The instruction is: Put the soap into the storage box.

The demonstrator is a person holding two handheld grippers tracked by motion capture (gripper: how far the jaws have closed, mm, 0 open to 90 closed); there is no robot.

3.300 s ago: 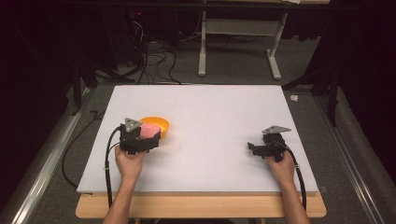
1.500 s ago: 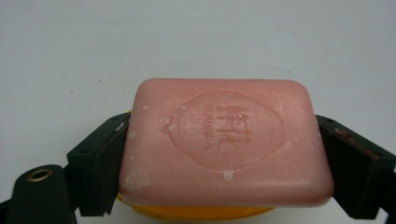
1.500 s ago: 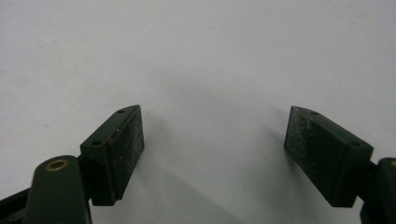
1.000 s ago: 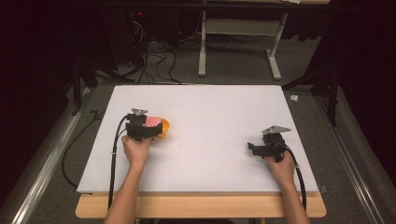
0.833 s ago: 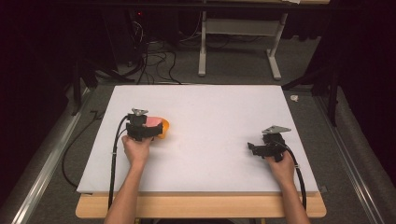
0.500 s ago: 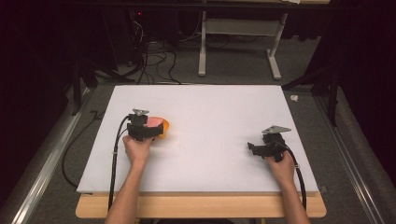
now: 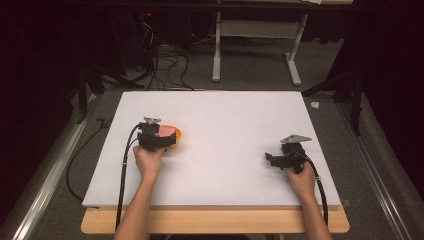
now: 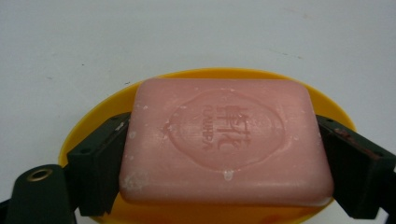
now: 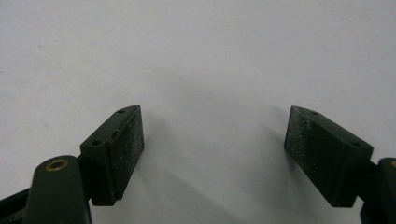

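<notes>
Near the white table's (image 7: 225, 115) left edge, the left tool (image 8: 219, 154) gripped the pink rectangular soap bar (image 8: 224, 140) across its long axis, over the round yellow plastic dish (image 8: 93, 121), while the right tool (image 9: 212, 154) sat open, well apart.
</notes>
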